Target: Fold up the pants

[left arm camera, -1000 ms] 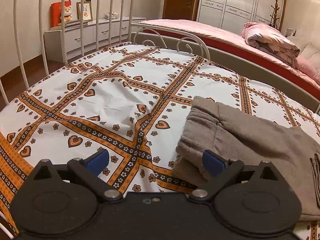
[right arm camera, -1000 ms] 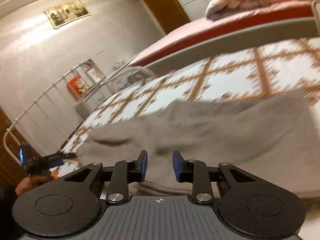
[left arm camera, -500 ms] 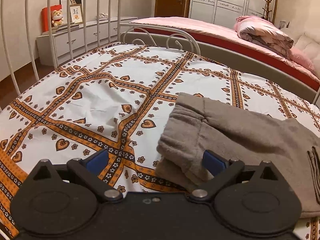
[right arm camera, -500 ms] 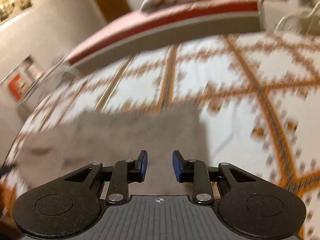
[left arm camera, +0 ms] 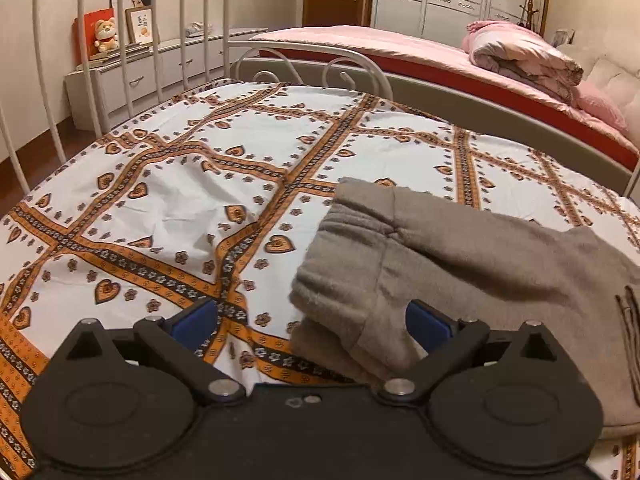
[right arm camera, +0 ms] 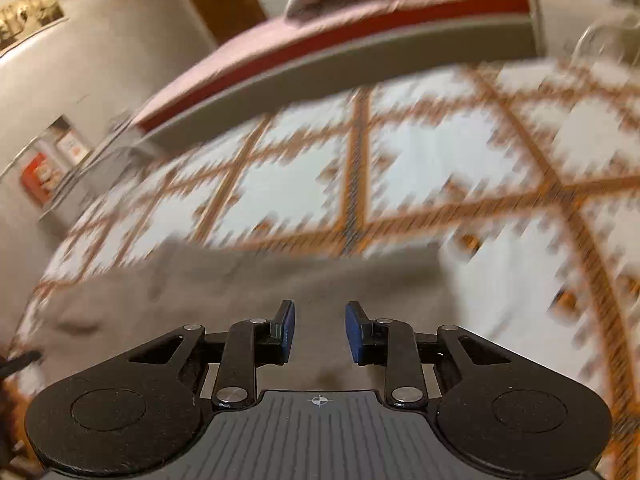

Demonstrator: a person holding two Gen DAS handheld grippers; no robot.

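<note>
At the bottom of the left wrist view, your left hand-held gripper (left arm camera: 311,322) has its blue pads spread wide apart, and the folded end of the grey pants (left arm camera: 460,272) lies between them, close to the right pad, with nothing clamped. The pants lie folded on the patterned bedsheet (left arm camera: 192,184), filling the lower right of that frame. In the right wrist view your right hand-held gripper (right arm camera: 320,330) sits at bottom centre with its blue pads a small gap apart, gripping nothing; the pants (right arm camera: 240,280) spread as a blurred grey mass directly beyond the pads, across the lower left and centre, with the sheet (right arm camera: 440,168) above. Farther up in the left wrist view stand the white metal bed frame (left arm camera: 132,40), a pink bed (left arm camera: 380,44) at upper right and a teddy bear (left arm camera: 106,34) at upper left.
</note>
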